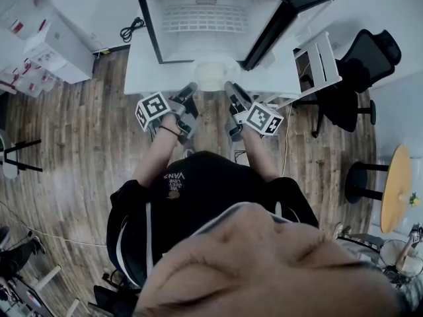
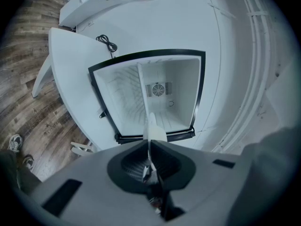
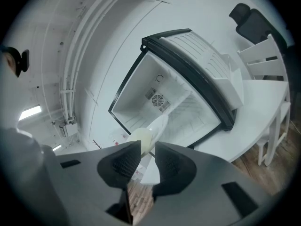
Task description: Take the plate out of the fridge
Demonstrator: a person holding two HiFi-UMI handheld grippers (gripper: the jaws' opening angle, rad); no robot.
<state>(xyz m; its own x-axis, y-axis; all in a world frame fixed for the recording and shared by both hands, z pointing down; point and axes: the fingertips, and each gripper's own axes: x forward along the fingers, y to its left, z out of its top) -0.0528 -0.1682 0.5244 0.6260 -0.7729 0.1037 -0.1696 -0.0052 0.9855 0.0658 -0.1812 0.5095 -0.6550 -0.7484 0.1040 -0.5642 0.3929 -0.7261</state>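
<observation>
**Left to right.** Your left gripper (image 2: 149,146) has its jaws pressed together on the thin rim of the plate (image 2: 154,128), seen edge-on.

The plate hangs outside the fridge (image 2: 198,93), over the near edge of the white table (image 1: 142,71), just before the fridge's open mouth. The interior behind it looks bare.

Your right gripper (image 3: 147,147) has its jaws partly apart with the opposite rim between them, apparently bearing on it. The plate crosses them at a slant, which likely explains the wider gap. Two opposed grips probably serve to steady the plate.

The door (image 1: 281,25) is swung aside at the right, leaving the way out free.
</observation>
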